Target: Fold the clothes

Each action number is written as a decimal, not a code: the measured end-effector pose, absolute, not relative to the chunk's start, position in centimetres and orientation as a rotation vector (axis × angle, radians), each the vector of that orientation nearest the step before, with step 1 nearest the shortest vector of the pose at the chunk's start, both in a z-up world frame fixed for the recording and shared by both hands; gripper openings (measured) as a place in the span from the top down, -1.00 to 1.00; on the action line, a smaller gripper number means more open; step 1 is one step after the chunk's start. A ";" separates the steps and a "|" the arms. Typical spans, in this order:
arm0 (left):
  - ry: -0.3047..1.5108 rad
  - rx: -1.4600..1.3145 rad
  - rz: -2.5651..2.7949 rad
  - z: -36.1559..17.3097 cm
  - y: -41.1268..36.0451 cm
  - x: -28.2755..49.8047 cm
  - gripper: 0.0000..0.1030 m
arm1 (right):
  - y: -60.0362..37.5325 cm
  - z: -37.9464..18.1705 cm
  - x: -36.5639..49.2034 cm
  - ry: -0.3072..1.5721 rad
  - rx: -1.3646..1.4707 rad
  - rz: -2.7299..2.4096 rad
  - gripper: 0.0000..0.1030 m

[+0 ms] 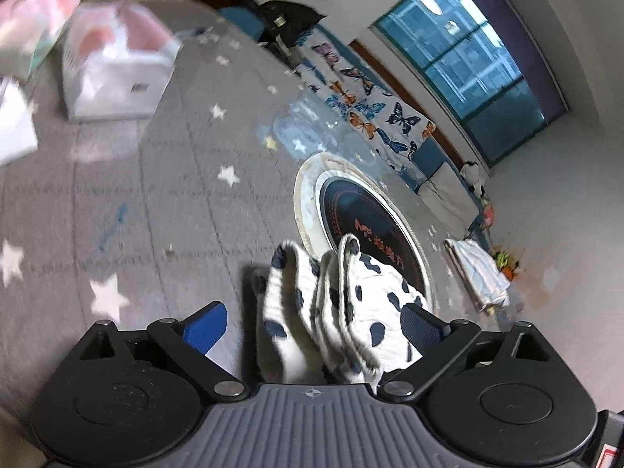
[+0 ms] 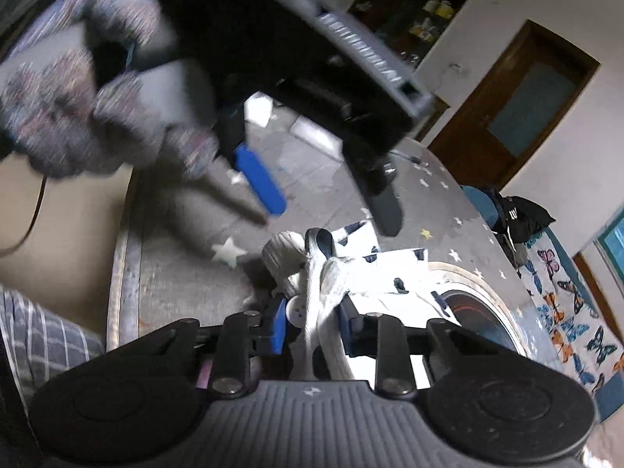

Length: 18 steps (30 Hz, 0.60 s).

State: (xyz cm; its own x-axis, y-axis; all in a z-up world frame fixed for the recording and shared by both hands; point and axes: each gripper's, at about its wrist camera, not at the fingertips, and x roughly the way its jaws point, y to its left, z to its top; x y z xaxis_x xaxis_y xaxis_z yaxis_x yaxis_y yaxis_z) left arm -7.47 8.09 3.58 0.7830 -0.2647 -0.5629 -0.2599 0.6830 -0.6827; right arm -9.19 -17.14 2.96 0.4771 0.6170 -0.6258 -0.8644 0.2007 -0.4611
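Note:
A white garment with dark blue spots (image 1: 351, 304) lies bunched on the grey star-patterned table (image 1: 156, 214). In the left wrist view my left gripper (image 1: 314, 323) stands open wide around its folds, and the left blue pad (image 1: 206, 327) is clear of the cloth. In the right wrist view my right gripper (image 2: 312, 323) is shut on a gathered edge of the garment (image 2: 323, 273), close to a white button. The left gripper (image 2: 331, 212), held by a gloved hand (image 2: 78, 97), hangs open just above the garment's far part (image 2: 394, 269).
A round black cooktop (image 1: 370, 226) is set in the table beyond the garment. White boxes (image 1: 117, 66) stand at the far left. A folded striped cloth (image 1: 475, 273) lies to the right. A butterfly-print cover (image 1: 370, 105) lies on a bench by the window.

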 end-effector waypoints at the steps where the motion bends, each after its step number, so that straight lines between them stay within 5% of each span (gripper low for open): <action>1: 0.694 -0.867 -0.003 3.3 8.1 -7.4 -0.90 | -17.3 3.2 -9.1 0.337 -0.858 1.061 0.52; 14: 0.754 -1.078 -0.054 1.0 7.0 -4.7 -0.87 | -18.4 5.1 -9.0 0.317 -0.761 1.039 0.59; 18: 0.757 -1.112 -0.061 0.4 7.2 -3.9 -0.59 | -19.0 5.4 -9.0 0.315 -0.739 1.047 0.60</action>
